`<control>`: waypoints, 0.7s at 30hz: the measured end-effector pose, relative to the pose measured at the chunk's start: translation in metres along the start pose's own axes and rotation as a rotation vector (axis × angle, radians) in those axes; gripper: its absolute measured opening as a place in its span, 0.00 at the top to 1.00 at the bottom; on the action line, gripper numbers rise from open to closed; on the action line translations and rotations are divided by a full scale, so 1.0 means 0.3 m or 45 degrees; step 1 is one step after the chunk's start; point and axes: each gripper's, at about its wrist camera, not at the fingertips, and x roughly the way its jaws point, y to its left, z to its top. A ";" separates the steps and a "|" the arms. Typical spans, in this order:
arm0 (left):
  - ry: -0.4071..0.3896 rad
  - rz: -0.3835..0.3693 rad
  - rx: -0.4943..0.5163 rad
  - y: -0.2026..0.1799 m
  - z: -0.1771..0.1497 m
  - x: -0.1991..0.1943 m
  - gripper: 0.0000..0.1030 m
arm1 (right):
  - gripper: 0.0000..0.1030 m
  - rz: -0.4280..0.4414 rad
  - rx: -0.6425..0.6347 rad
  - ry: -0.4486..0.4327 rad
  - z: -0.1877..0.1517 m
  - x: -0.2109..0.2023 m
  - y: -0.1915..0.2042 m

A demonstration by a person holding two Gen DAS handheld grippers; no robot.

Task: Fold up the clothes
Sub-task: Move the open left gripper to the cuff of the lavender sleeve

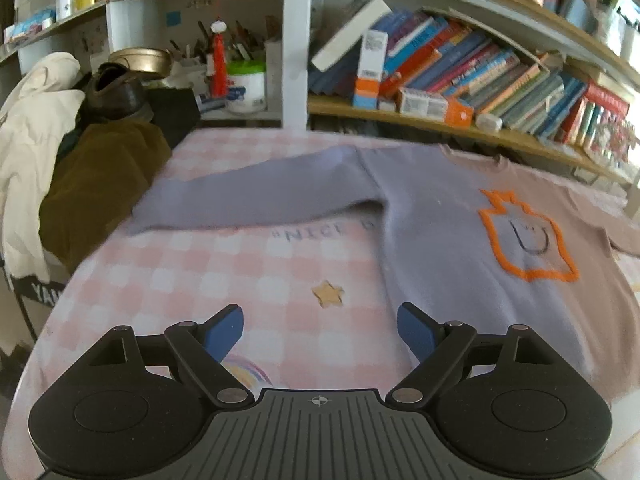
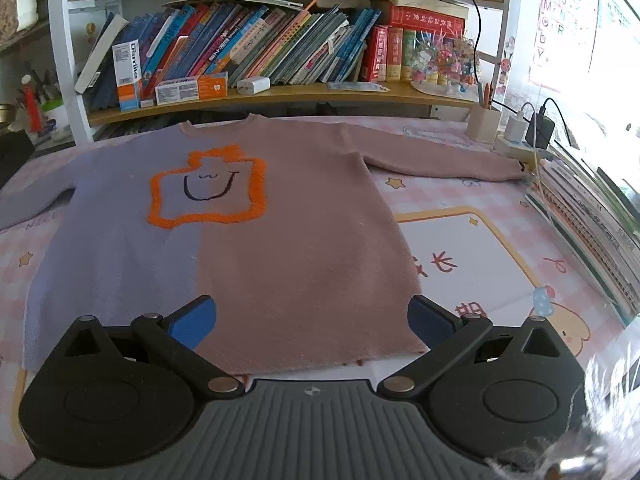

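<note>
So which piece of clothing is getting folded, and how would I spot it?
Look at the pink checked tablecloth in front of the bookshelf. Spread flat on it, sleeves out, lies a long-sleeved sweater. Unlike the rumpled cream and brown clothes heaped at the table's side, it is half lilac, half dusty pink, with an orange-outlined smiley on the chest.

I see a surface covered by a pink checked cloth [image 1: 256, 264] with a small star print [image 1: 328, 294]. Behind it runs a wooden shelf [image 2: 280, 94] packed with leaning books [image 2: 256, 40], an orange-and-white box [image 2: 191, 88] and a white charger [image 2: 253, 85] lying in front of them. At the left edge I make out a cream jacket [image 1: 36, 128], a brown garment [image 1: 100, 184] and a red tassel [image 1: 219, 60] hanging above a white tub [image 1: 246, 88]. On the right, a beige pen cup [image 2: 483, 123] stands beside plugged-in adapters [image 2: 528, 130].
</note>
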 end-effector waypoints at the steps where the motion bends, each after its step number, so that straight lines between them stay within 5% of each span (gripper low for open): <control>1: -0.012 -0.008 -0.007 0.021 0.010 0.006 0.16 | 0.00 -0.005 -0.003 0.000 0.002 0.000 0.013; 13: -0.004 0.110 -0.191 0.306 0.074 0.118 0.16 | 0.00 -0.037 -0.036 0.054 -0.007 0.004 0.127; 21: -0.026 0.075 -0.392 0.478 0.103 0.222 0.23 | 0.00 -0.082 -0.052 0.084 -0.012 0.006 0.155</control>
